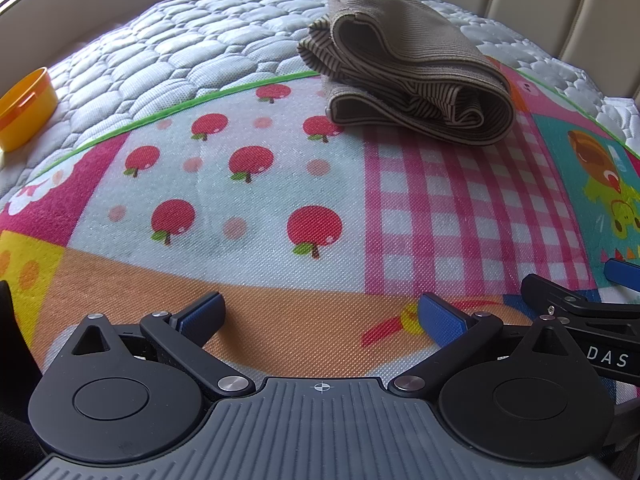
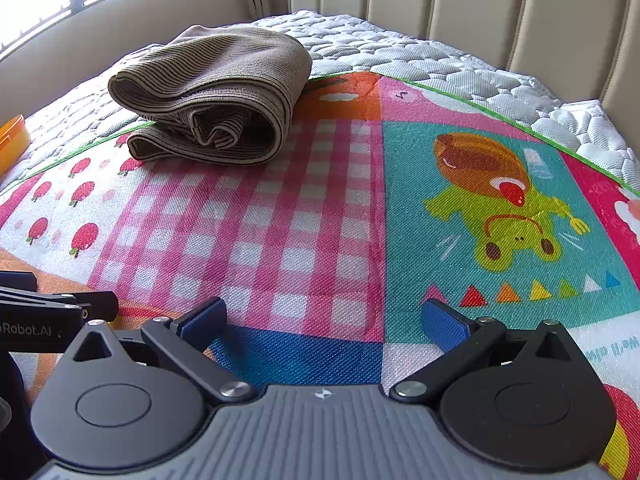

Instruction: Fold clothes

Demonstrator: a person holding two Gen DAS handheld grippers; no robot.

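Garment (image 1: 408,76) sits folded in a thick bundle well ahead of both jaws, straddling the mat's (image 1: 280,184) far edge. Left gripper (image 1: 320,316) and right gripper (image 2: 324,318) are both spread wide, holding nothing. Fold looks finished; next move probably just a tidy-up or clearing out.

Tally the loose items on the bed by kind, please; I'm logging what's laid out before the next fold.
Folded brown striped garment: 1
Patterned play mat: 1
Orange plastic container: 1
Total: 3
Neither the left gripper nor the right gripper holds anything.
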